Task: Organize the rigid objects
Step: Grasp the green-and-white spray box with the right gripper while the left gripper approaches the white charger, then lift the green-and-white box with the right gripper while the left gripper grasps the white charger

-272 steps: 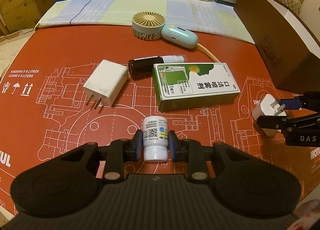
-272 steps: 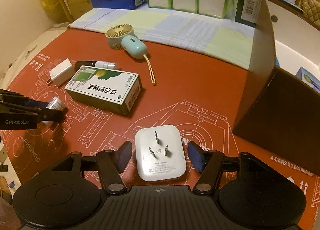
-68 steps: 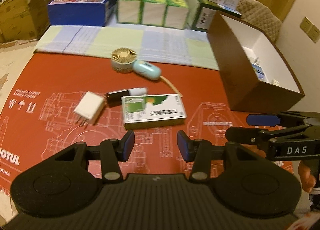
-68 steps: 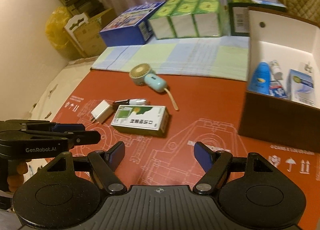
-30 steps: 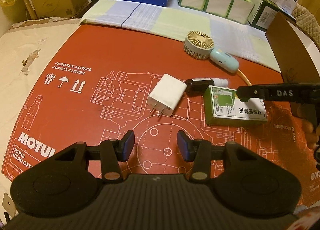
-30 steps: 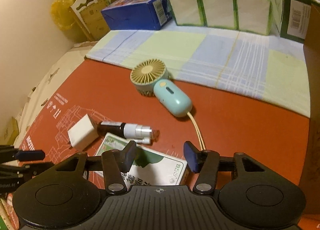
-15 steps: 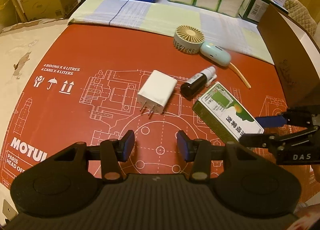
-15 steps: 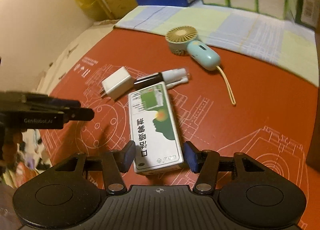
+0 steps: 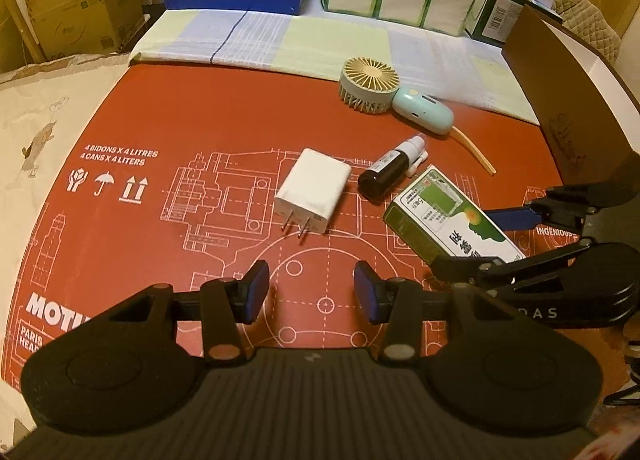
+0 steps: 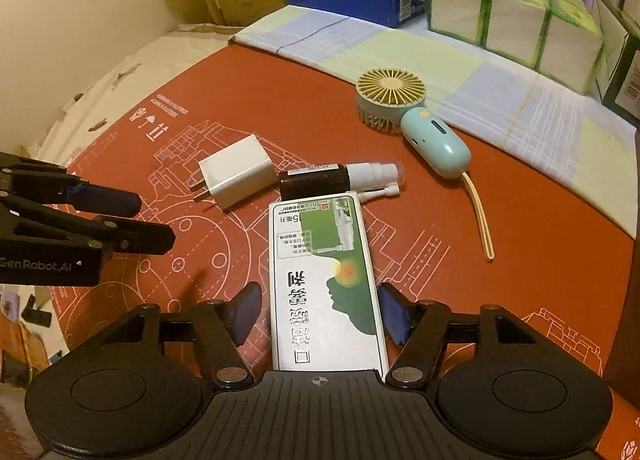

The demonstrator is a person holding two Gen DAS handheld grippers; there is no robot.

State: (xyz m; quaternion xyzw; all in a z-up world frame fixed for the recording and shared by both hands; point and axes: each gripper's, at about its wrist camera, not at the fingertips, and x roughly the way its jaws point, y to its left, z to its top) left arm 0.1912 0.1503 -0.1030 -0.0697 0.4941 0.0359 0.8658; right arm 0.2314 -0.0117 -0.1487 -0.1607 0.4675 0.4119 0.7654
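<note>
From my right wrist view, the near end of the green carton (image 10: 326, 292) disappears under the gripper body, and the brown box (image 10: 628, 292) is cut by the right edge. In my left view I can't see inside that box (image 9: 560, 108), and the right gripper (image 9: 492, 240) covers the carton's (image 9: 444, 216) far end.

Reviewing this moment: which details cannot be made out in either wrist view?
- Brown box, left wrist view: only its outer wall shows; contents hidden, frame edge cuts it.
- Green carton, right wrist view: near end hidden beneath the right hand-held gripper; whether the pads touch is unclear.
- Spray bottle: label print too small.
- White charger, right wrist view: prongs mostly hidden behind its body.
</note>
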